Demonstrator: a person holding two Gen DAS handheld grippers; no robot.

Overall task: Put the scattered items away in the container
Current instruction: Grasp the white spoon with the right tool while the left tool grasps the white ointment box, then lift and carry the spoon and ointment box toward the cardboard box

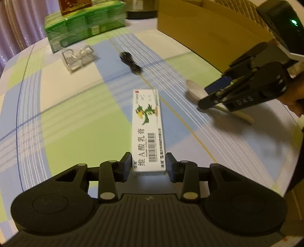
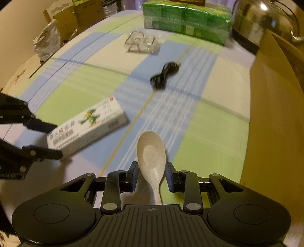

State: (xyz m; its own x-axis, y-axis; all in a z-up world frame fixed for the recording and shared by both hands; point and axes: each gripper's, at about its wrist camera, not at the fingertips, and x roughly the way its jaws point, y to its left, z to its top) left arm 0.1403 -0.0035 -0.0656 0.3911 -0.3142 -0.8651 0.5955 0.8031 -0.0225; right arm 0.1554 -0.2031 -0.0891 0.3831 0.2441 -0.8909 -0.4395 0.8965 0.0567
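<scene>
A long white ointment box (image 1: 148, 131) with a green bird print lies on the checked tablecloth. My left gripper (image 1: 148, 164) is shut on its near end, a finger pressed to each long side. In the right wrist view the ointment box (image 2: 89, 123) sits at the left with the left gripper (image 2: 54, 139) around its end. A speckled white spoon (image 2: 151, 153) lies bowl forward between the fingers of my right gripper (image 2: 152, 175), which stands open with narrow gaps either side. From the left wrist view the right gripper (image 1: 208, 94) straddles the spoon (image 1: 193, 91). The cardboard container (image 1: 199, 28) stands at the right.
A coiled black cable (image 2: 164, 75) and a clear plastic blister tray (image 2: 142, 42) lie further back on the table. A green wrapped pack (image 2: 187, 18) and a metal kettle (image 2: 264, 20) stand at the far edge. The container wall (image 2: 275, 114) rises along the right.
</scene>
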